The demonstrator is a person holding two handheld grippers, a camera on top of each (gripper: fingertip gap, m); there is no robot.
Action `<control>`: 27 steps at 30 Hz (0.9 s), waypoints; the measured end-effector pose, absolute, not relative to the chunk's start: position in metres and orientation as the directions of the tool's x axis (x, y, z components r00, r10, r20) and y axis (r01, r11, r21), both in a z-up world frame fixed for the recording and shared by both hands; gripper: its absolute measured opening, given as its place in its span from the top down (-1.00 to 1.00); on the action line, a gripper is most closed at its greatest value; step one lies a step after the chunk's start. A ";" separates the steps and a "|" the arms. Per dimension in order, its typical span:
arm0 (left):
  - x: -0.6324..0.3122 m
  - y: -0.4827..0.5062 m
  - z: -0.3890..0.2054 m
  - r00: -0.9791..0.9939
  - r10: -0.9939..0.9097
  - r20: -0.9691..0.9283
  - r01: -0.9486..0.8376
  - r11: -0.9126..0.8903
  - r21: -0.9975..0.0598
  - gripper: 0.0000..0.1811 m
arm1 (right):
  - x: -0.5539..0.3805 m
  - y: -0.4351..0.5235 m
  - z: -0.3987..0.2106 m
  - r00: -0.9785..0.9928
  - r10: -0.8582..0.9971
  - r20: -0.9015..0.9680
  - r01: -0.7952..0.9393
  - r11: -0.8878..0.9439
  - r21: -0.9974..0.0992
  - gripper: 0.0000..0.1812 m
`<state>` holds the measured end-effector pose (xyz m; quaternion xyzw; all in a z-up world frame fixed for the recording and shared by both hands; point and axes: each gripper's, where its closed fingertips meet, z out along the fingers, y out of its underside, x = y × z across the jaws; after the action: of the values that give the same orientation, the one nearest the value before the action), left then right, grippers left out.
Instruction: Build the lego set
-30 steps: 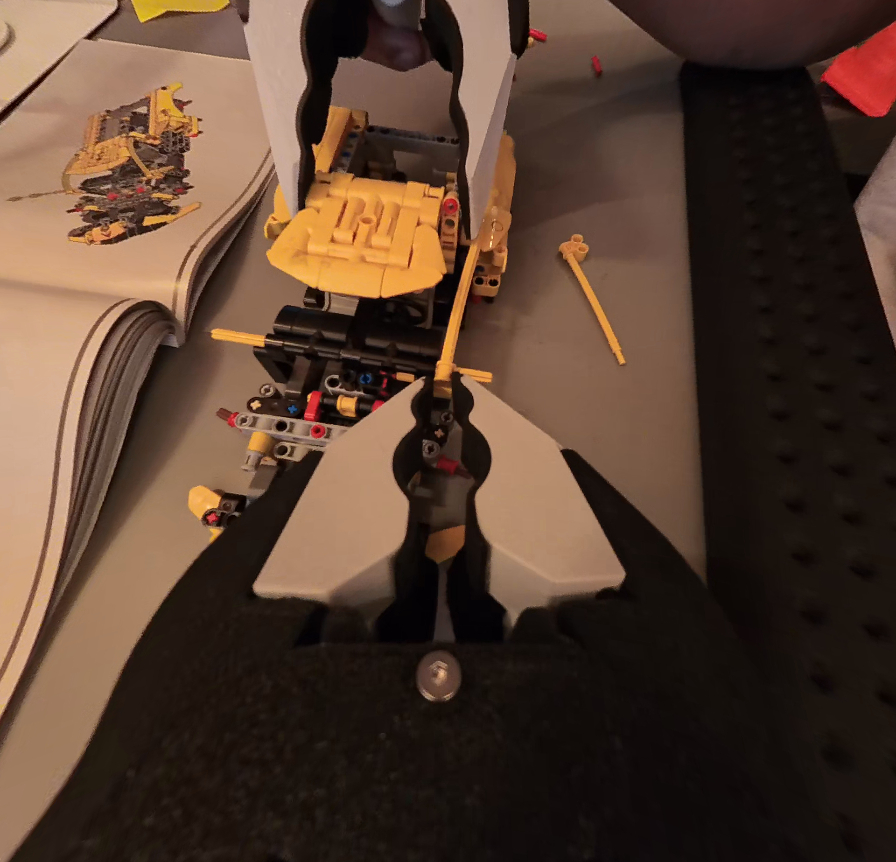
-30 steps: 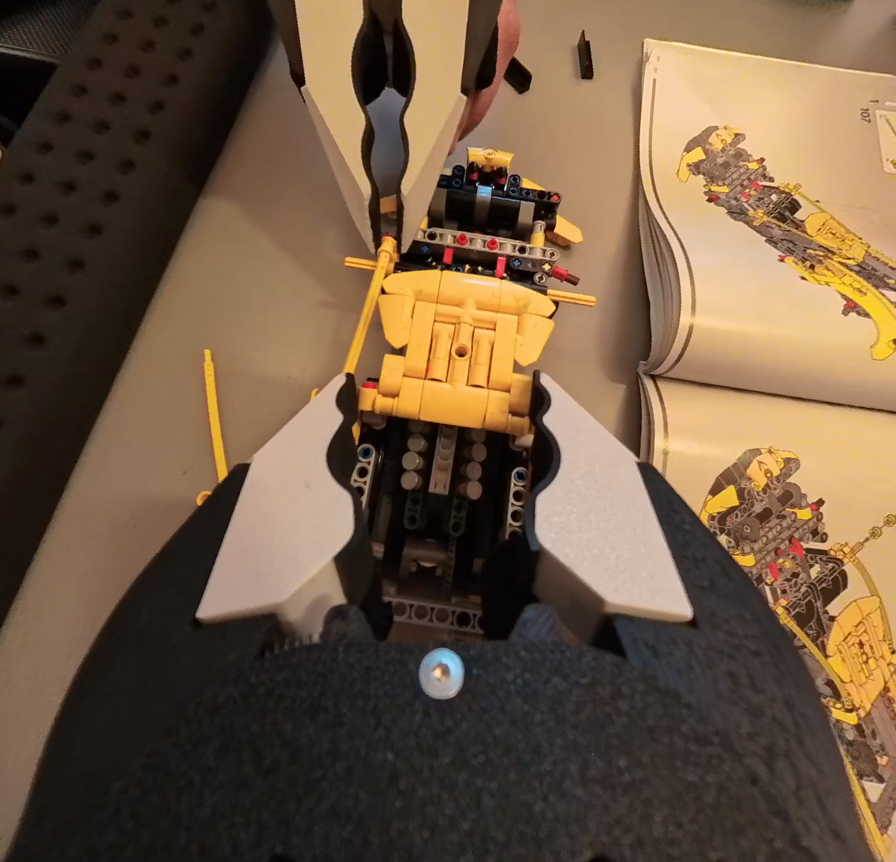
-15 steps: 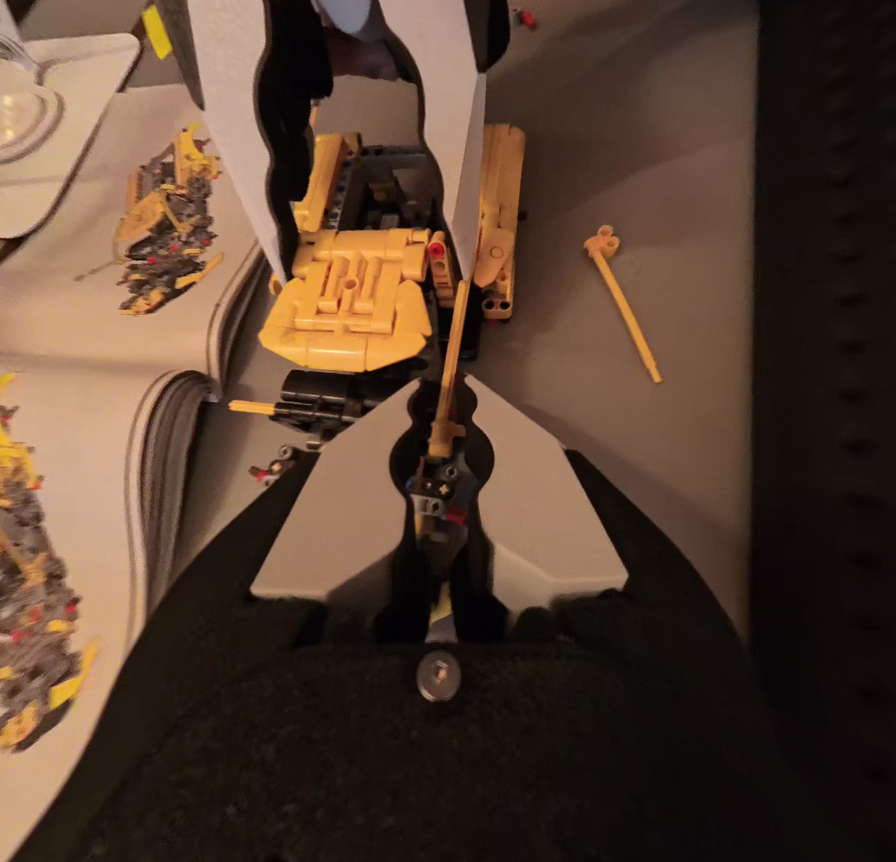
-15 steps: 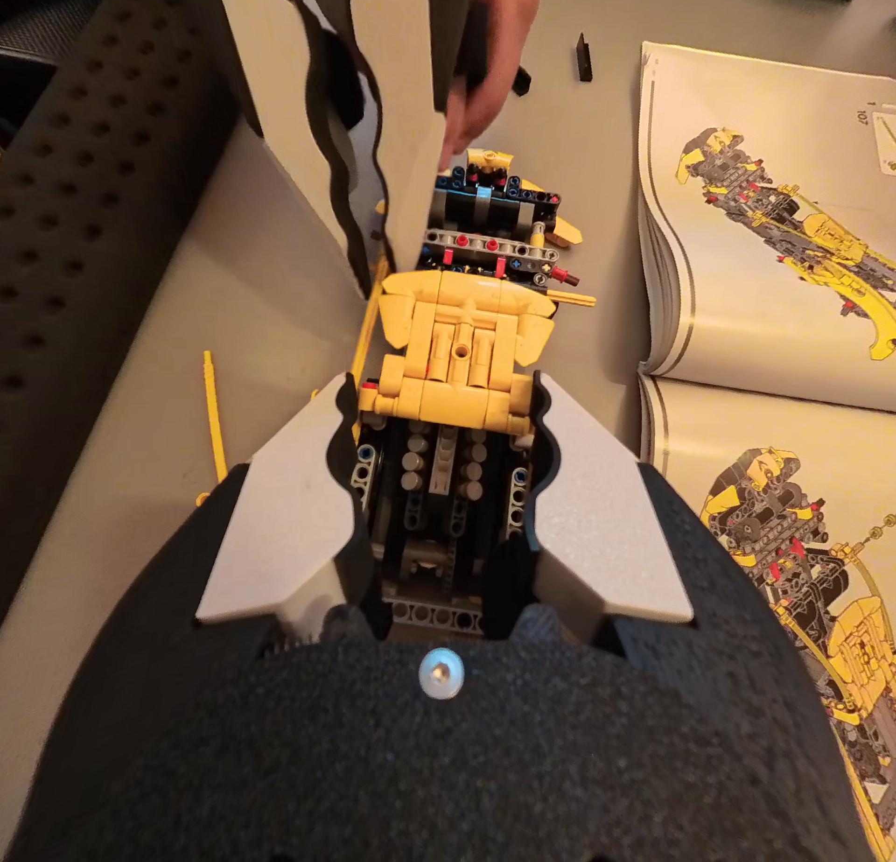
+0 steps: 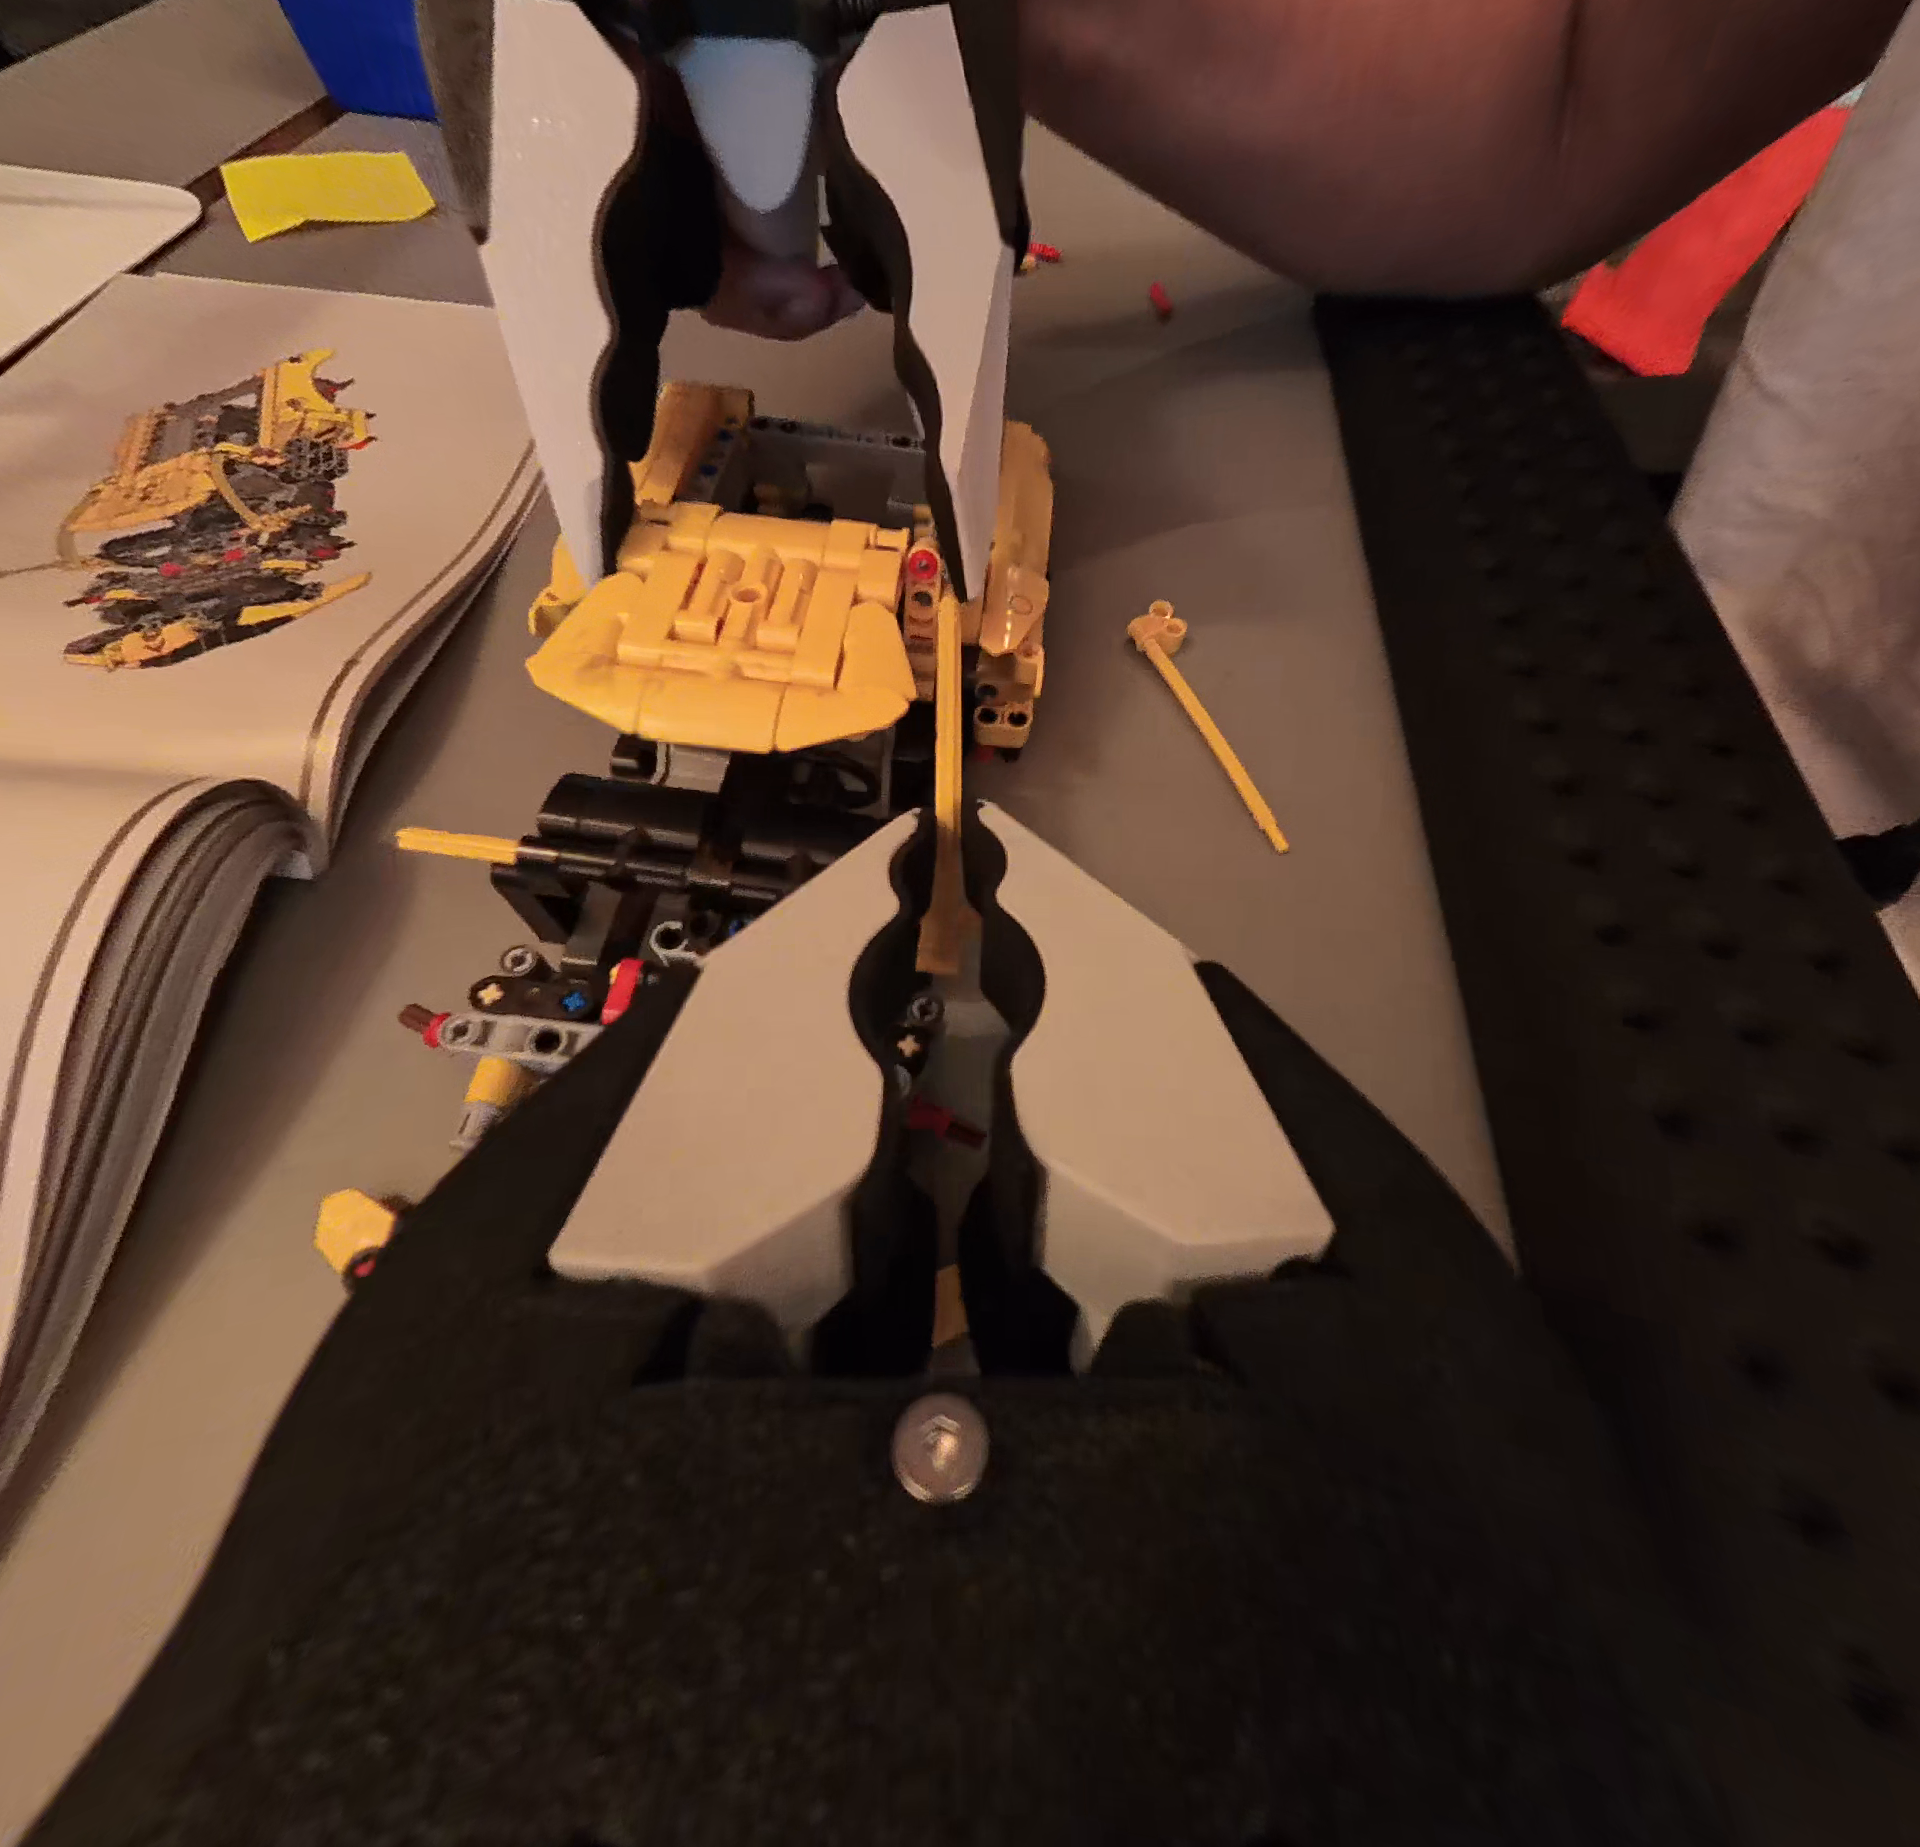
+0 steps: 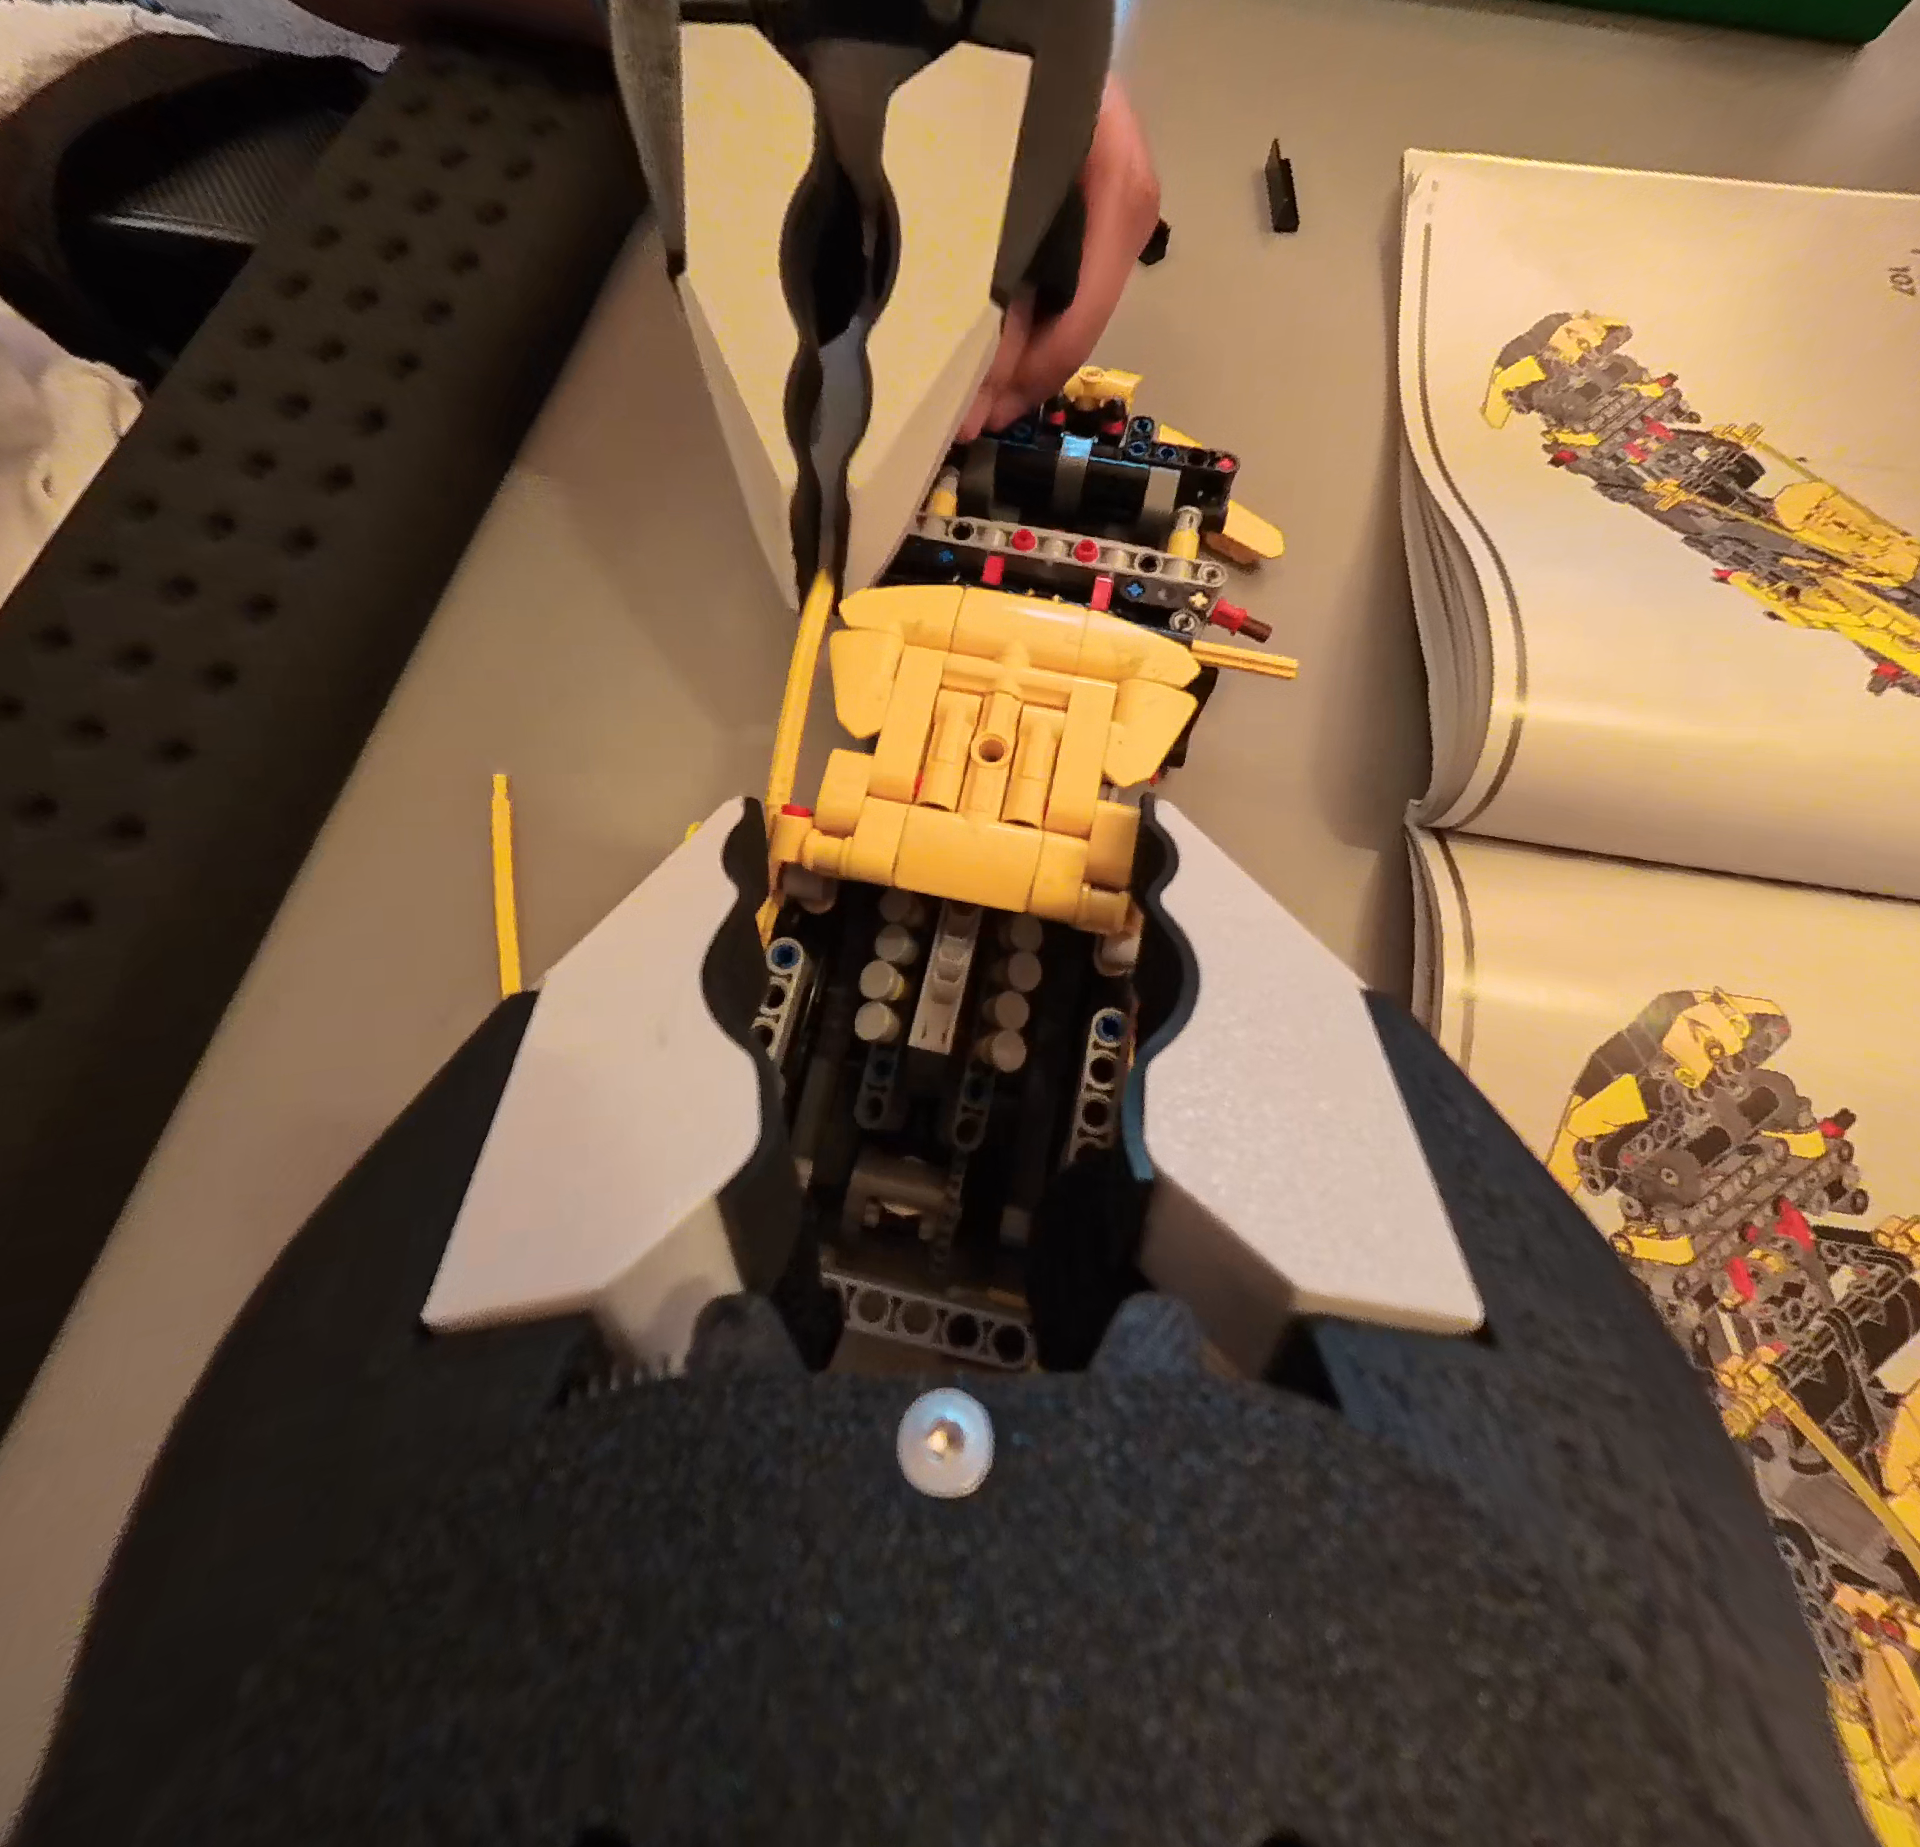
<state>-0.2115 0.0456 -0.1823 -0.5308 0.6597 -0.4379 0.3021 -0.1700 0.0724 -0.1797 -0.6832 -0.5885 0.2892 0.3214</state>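
The left claw (image 5: 940,841) is clenched on a yellow rod (image 5: 948,748) whose long axis runs straight ahead toward the model (image 6: 977,810). The right claw (image 6: 940,862) grips the model's sides on the bench (image 5: 1164,467).

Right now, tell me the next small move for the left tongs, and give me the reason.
Probably ease the yellow rod forward along the model's side toward the red pin. The left tongs are shut on the rod's near end, its far end lies by that pin, and the right tongs brace the lego model on both sides.
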 end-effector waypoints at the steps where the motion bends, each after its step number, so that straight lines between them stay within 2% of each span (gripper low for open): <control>1: -0.213 0.046 -0.182 -0.256 -0.964 0.075 -0.430 0.044 -0.902 0.96 | -0.170 0.072 -0.179 0.139 0.990 -0.021 0.613 -0.102 -0.783 0.23; 6: -0.215 0.044 -0.181 -0.284 -0.953 0.108 -0.420 0.023 -0.907 0.96 | -0.171 0.072 -0.179 0.136 0.990 -0.030 0.605 -0.107 -0.789 0.24; 13: -0.221 0.048 -0.176 -0.317 -0.915 0.250 -0.407 -0.106 -0.907 0.96 | -0.171 0.072 -0.179 0.124 0.991 -0.044 0.584 -0.109 -0.805 0.24; 20: -0.219 0.046 -0.178 -0.312 -0.925 0.218 -0.407 -0.077 -0.910 0.96 | -0.169 0.075 -0.171 0.163 0.986 -0.036 0.607 -0.129 -0.784 0.20; 22: -0.219 0.046 -0.178 -0.312 -0.924 0.220 -0.408 -0.079 -0.909 0.96 | -0.173 0.070 -0.150 0.183 0.983 0.013 0.575 -0.096 -0.813 0.35; 25: -0.219 0.046 -0.178 -0.312 -0.922 0.229 -0.410 -0.086 -0.908 0.96 | -0.185 0.056 -0.127 0.229 0.973 0.030 0.499 -0.091 -0.862 0.69; 27: -0.219 0.046 -0.178 -0.313 -0.921 0.231 -0.411 -0.088 -0.907 0.96 | -0.186 0.054 -0.139 0.275 0.960 0.045 0.543 -0.117 -0.831 0.69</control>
<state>-0.2189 0.0463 -0.1779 -0.5306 0.6278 -0.5124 0.2488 -0.1863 0.0539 -0.1391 -0.6975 -0.5390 0.2680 0.3889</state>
